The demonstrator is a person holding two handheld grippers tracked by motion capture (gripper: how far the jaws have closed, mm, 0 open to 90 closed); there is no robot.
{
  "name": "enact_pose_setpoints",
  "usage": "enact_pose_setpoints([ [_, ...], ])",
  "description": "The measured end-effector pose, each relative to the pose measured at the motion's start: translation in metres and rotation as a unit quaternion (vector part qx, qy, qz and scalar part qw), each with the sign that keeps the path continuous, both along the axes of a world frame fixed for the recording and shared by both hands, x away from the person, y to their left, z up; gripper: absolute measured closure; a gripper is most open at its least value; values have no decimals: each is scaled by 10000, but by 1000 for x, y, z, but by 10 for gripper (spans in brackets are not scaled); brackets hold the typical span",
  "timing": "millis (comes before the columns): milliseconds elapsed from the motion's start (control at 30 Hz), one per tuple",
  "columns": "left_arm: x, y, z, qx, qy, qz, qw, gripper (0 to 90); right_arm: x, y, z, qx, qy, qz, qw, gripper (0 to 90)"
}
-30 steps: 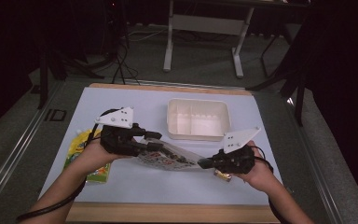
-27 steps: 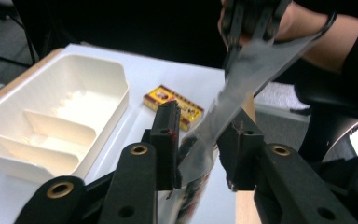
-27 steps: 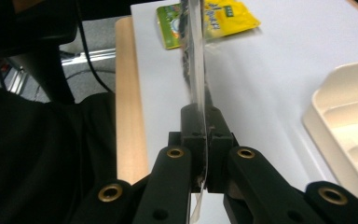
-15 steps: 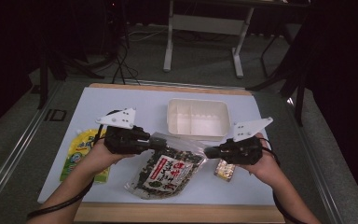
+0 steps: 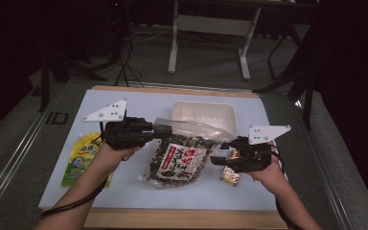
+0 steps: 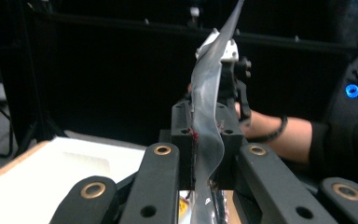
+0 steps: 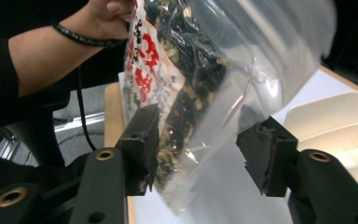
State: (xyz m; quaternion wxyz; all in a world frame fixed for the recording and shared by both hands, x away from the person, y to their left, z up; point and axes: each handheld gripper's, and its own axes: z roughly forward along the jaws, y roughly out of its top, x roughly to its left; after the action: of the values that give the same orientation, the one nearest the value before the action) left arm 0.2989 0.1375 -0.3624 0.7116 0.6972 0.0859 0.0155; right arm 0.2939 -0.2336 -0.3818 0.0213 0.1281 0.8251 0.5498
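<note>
A clear plastic bag of dark dried food with a red-and-white label hangs from my left gripper, its lower part on the table. In the left gripper view, the left gripper is shut on the bag's clear top film, having closed on it within the last second. My right gripper is at the bag's right edge. Its jaws have just been opening: in the right gripper view the right gripper stands open with the bag loose between the pads.
A white tray sits behind the bag at the table's middle back. A yellow-green pouch lies at the left. Under my right gripper lies a small golden packet. The table's wooden front edge is near the person's forearms.
The right jaws have opened and let go of the bag's edge. The bag, earlier stretched between both grippers, now hangs from the left gripper with its label facing up.
</note>
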Motion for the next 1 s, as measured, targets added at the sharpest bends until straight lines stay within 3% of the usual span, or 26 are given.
enact_pose_setpoints([
  [100,1,-2,-1,-225,-29,18,9997,828,2,-1,0,107,-10,-20,9999,489],
  [200,1,-5,-2,-294,-41,44,9995,829,5,1,-1,204,58,28,9998,503],
  [333,4,-9,-5,-396,-13,-100,9992,829,7,3,-3,256,81,77,9996,542],
  [433,5,-11,-7,-341,-11,-126,9993,827,8,4,-4,274,158,159,9994,586],
  [533,8,-9,-8,-308,8,-265,9992,823,8,4,-5,257,295,412,9984,707],
  [633,11,-7,-9,-203,29,-409,9990,814,7,4,-4,212,392,666,9968,750],
  [933,12,-3,-7,120,-66,-373,9992,772,3,6,1,46,354,778,9963,769],
  [1000,11,-3,-5,244,-130,-245,9993,735,2,6,3,27,304,768,9966,771],
])
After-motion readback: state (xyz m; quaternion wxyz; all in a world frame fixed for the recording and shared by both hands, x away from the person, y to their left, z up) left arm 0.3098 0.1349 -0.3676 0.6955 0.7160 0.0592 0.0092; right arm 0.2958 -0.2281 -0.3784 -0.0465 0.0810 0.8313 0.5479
